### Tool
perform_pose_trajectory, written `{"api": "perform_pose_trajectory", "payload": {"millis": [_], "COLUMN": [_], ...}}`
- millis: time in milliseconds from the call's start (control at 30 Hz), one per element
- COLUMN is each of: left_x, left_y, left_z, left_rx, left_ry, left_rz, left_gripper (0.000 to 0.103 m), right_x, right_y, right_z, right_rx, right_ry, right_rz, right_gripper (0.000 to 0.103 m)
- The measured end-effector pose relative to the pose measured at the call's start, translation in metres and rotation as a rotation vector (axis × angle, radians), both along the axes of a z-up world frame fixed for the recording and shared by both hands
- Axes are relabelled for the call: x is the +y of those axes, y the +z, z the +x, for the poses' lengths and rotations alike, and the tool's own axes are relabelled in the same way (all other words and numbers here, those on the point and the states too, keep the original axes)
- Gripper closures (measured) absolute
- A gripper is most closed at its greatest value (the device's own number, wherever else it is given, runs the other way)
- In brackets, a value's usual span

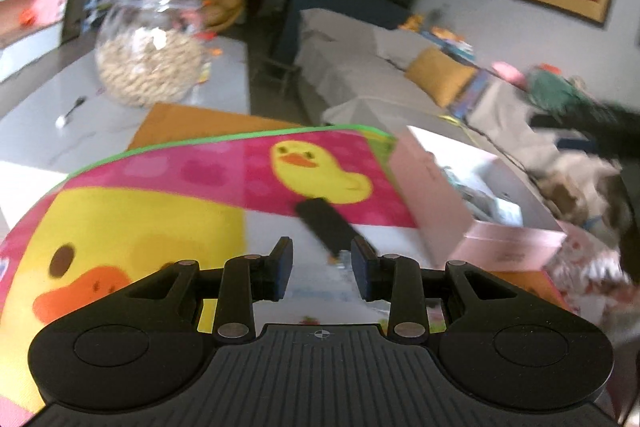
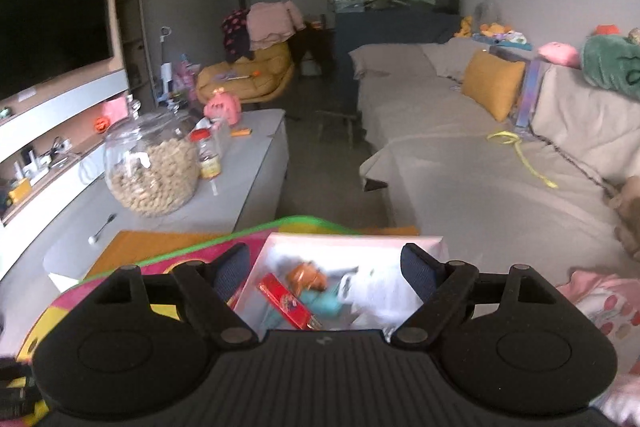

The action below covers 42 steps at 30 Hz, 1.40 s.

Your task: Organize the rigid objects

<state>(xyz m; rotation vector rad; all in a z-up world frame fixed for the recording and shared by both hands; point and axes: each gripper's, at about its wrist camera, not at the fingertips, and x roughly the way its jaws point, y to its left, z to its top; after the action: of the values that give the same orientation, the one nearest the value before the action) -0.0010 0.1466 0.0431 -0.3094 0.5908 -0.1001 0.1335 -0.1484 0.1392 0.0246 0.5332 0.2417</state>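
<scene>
Pale surface (image 2: 256, 163) with peanut jar (image 2: 151, 174) and spoon (image 2: 102, 228), sofa (image 2: 460, 163) across bare floor. Duck mat (image 1: 168, 195) carrying black remote (image 1: 326, 227), beside pink box (image 2: 344, 247). Left gripper (image 1: 321, 273) released near remote; right gripper (image 2: 326, 275) spread above box.

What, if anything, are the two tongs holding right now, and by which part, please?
Nothing is held. The left tongs are open above the duck mat, near a black bar. The right tongs are open over the pink box.
</scene>
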Motion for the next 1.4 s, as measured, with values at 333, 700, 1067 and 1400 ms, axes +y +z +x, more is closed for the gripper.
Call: {"api": "perform_pose_trajectory", "payload": {"millis": [333,700,1067,1400], "left_x": [-0.004,0.007,0.004,-0.022], "left_y": [0.002,0.002,-0.003,-0.001], "left_z": [-0.005,-0.019,-0.019,-0.012], "left_rx": [0.046,0.059,0.066,0.005], "left_ry": [0.114,0.115,0.082,-0.123], "left_rz": [0.164,0.153,0.114,0.061], "left_gripper": [0.068,0.068,0.068,0.068], "right_x": [0.086,0.2,0.182,0.098], "right_y": [-0.049,-0.107,-0.099,-0.075], "right_z": [-0.034,-0.007,-0.041,-0.088], "right_rx": [0.154,0.293,0.287,0.134], "right_ry": [0.329,0.398,0.489,0.353], "right_rz": [0.01,-0.163,-0.156,-0.181], "right_gripper": [0.029,0.048,0.101,0.099]}}
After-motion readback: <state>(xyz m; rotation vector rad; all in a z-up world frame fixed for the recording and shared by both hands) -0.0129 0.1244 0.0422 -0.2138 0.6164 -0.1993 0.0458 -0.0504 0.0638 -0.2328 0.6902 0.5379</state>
